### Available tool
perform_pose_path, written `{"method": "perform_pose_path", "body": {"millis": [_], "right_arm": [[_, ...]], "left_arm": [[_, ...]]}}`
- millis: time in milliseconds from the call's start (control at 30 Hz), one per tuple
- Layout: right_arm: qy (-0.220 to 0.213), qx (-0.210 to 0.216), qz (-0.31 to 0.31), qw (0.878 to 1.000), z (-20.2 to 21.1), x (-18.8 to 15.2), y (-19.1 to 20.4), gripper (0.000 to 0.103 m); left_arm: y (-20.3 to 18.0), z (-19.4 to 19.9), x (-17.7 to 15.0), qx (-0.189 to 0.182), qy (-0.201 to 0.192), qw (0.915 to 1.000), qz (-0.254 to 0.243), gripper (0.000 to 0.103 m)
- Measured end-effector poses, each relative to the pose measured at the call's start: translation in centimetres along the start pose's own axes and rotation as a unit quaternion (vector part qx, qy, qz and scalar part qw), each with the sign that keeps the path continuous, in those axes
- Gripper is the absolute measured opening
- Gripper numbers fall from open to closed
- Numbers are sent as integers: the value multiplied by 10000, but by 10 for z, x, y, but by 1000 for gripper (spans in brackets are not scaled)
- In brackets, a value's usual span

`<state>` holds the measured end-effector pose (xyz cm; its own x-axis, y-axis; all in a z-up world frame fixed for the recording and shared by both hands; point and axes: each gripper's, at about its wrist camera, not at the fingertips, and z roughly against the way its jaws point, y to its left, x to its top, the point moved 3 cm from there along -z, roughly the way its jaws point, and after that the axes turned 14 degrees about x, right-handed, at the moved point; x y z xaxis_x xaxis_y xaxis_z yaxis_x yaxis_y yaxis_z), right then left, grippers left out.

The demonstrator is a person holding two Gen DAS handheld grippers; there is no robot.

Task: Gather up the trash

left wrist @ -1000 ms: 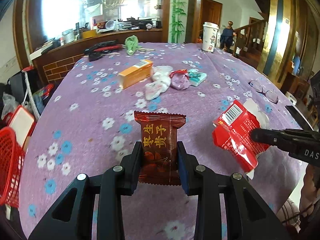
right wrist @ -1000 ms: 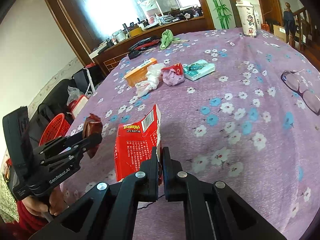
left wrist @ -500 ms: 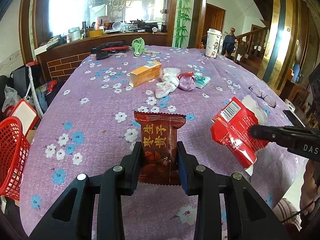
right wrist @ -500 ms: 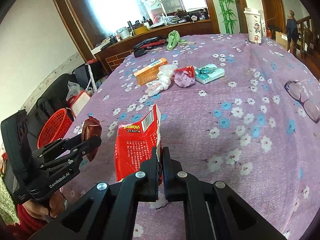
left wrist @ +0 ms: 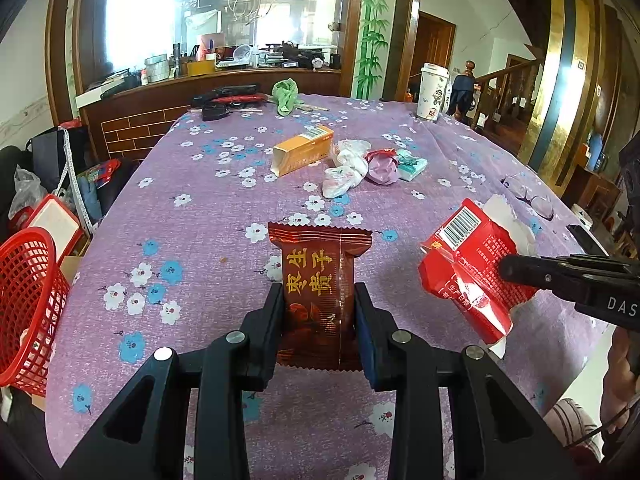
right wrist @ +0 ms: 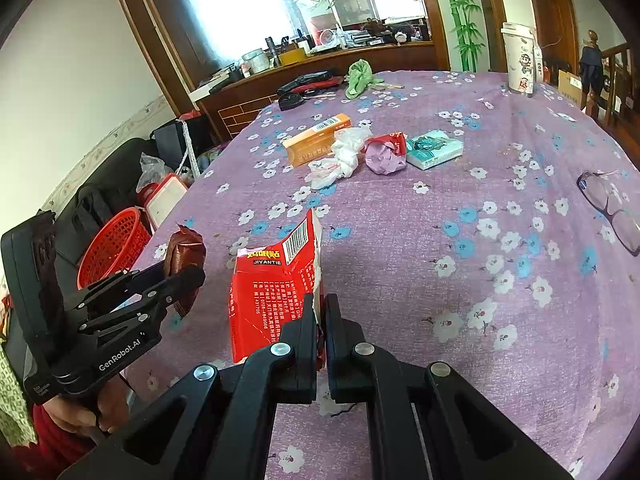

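The left gripper (left wrist: 319,312) is closed on a brown snack pack (left wrist: 319,280), with one finger on each side, so the pack stands up and cannot slip. The right gripper (right wrist: 319,320) is pinched almost fully shut on the thin edge of a torn red box (right wrist: 276,284); the box is flat there, so the fingers need to be very close together. Both bits of trash are held up above the near part of the purple table (left wrist: 200,208), not lying on it, probably because they are ready to be carried away. A red basket (left wrist: 28,304) sits low down at the left, beside the table, and it looks like the place for trash, so both should go that way. More trash waits in a bunch far off in the middle of the table: an orange box (left wrist: 302,150), a white bag (left wrist: 346,168), a pink wad (left wrist: 384,168) and a tissue pack (left wrist: 412,164), all touching or just beside each other. Glasses (right wrist: 612,212) lie at the right, well apart, and are likely not trash.
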<state>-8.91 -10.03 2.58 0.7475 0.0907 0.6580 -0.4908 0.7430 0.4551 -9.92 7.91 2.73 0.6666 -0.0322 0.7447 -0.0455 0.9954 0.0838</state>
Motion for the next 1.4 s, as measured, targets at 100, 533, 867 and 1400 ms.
{"method": "perform_pose_path", "body": {"millis": [100, 533, 867, 1400], "right_arm": [[0, -3, 5, 10000, 0, 0, 0, 4], [36, 32, 57, 10000, -5, 3, 5, 4], [169, 125, 225, 9995, -20, 13, 20, 4], [472, 524, 941, 9931, -63, 39, 95, 4]], "left_arm": [[0, 0, 0, -3, 0, 10000, -2, 32], [6, 0, 0, 45, -21, 10000, 42, 32], [32, 8, 6, 225, -110, 9993, 265, 32], [123, 40, 17, 849, -459, 9901, 1022, 32]]}}
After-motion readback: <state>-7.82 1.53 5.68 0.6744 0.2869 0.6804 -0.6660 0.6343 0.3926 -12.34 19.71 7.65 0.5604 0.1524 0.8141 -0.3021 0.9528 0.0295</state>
